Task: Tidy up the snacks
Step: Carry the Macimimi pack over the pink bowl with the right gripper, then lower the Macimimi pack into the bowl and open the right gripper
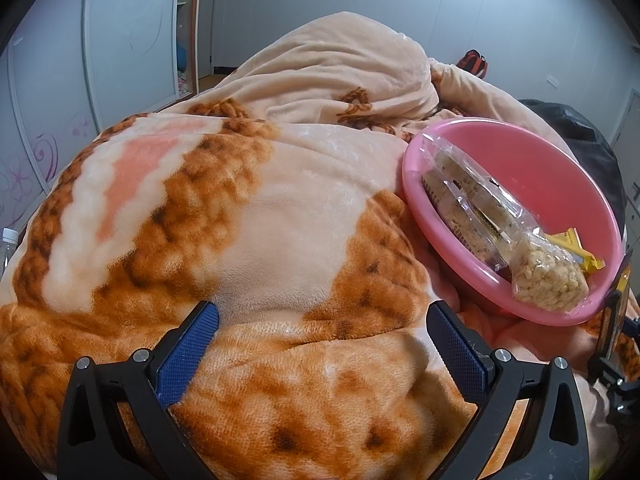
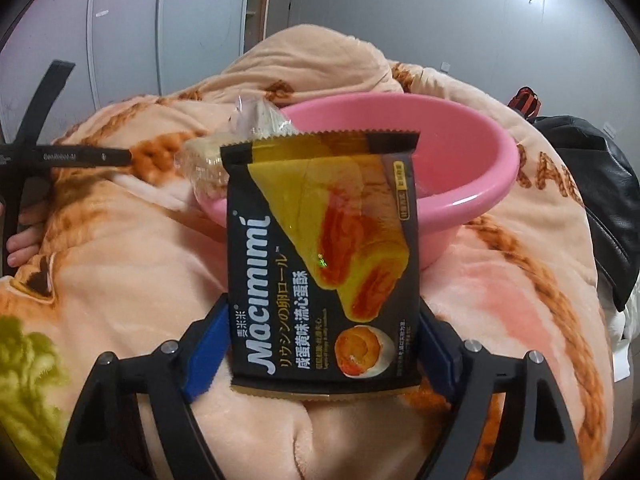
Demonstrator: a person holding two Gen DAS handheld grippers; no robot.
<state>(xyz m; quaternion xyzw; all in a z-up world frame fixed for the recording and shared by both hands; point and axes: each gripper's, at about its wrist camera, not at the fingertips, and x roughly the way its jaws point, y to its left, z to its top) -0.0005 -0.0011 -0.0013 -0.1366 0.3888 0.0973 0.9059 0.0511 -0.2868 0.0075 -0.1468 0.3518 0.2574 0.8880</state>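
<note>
My right gripper [image 2: 320,344] is shut on a black and yellow Macimimi egg-roll packet [image 2: 320,256], held upright just in front of a pink basin [image 2: 472,200]. In the left wrist view the pink basin [image 1: 560,168] sits at the right and holds clear packets of rice crackers [image 1: 476,204], one puffed rice packet [image 1: 548,276] and a yellow packet [image 1: 576,248]. My left gripper [image 1: 322,324] is open and empty over the blanket, left of the basin. The held packet's edge [image 1: 612,320] shows at the far right there.
An orange and cream fleece blanket [image 1: 260,216] covers the bed, bunched up high behind the basin. A black leather item [image 2: 600,192] lies to the right. A water bottle [image 1: 8,244] stands at the left edge. White wardrobe doors stand behind.
</note>
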